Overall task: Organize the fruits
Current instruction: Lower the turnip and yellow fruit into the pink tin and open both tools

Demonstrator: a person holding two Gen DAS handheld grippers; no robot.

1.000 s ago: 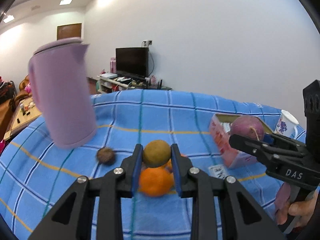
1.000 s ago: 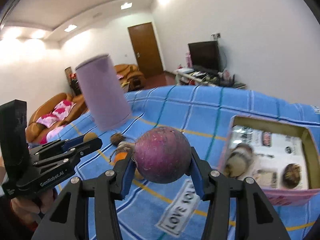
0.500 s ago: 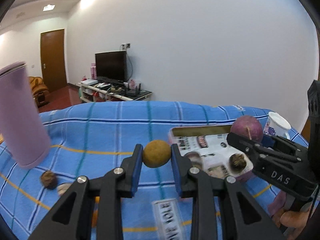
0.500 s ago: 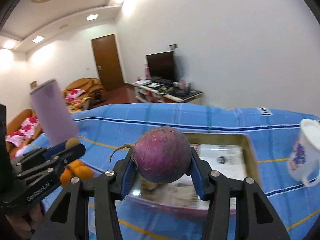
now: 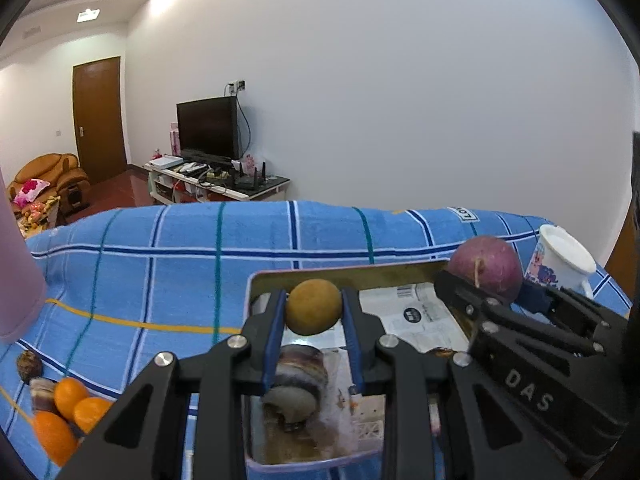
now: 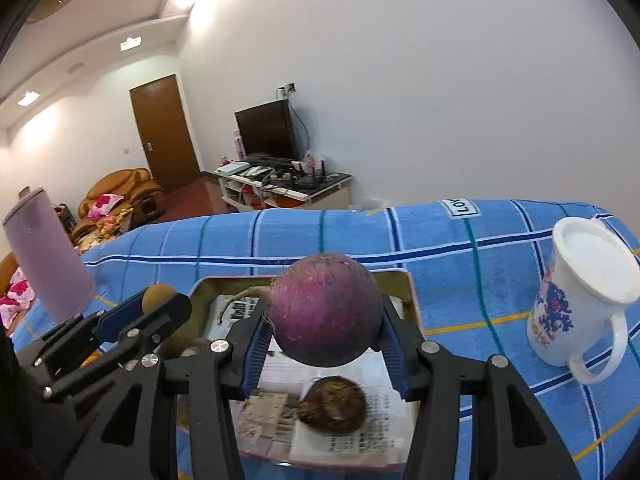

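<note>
My left gripper (image 5: 314,314) is shut on a small yellow-brown round fruit (image 5: 314,307), held above the left part of a paper-lined tin tray (image 5: 344,276). My right gripper (image 6: 325,334) is shut on a big purple round fruit (image 6: 325,308) with a thin root, above the same tray (image 6: 208,284). In the left wrist view the right gripper (image 5: 486,280) and its purple fruit (image 5: 484,262) hang over the tray's right side. A striped shell-like piece (image 5: 298,368) and a brown husky fruit (image 6: 333,404) lie in the tray. Three oranges (image 5: 68,412) rest on the cloth at the left.
The table carries a blue checked cloth (image 5: 160,264). A white printed mug (image 6: 576,304) stands right of the tray. A tall lilac tumbler (image 6: 48,256) stands at the left. A brown nut-like fruit (image 5: 29,366) and another striped piece (image 5: 42,390) lie near the oranges.
Both grippers carried their fruits rightward from the orange pile and tumbler to above the tray. The tray now sits straight under both, and the mug has come into the right view.
</note>
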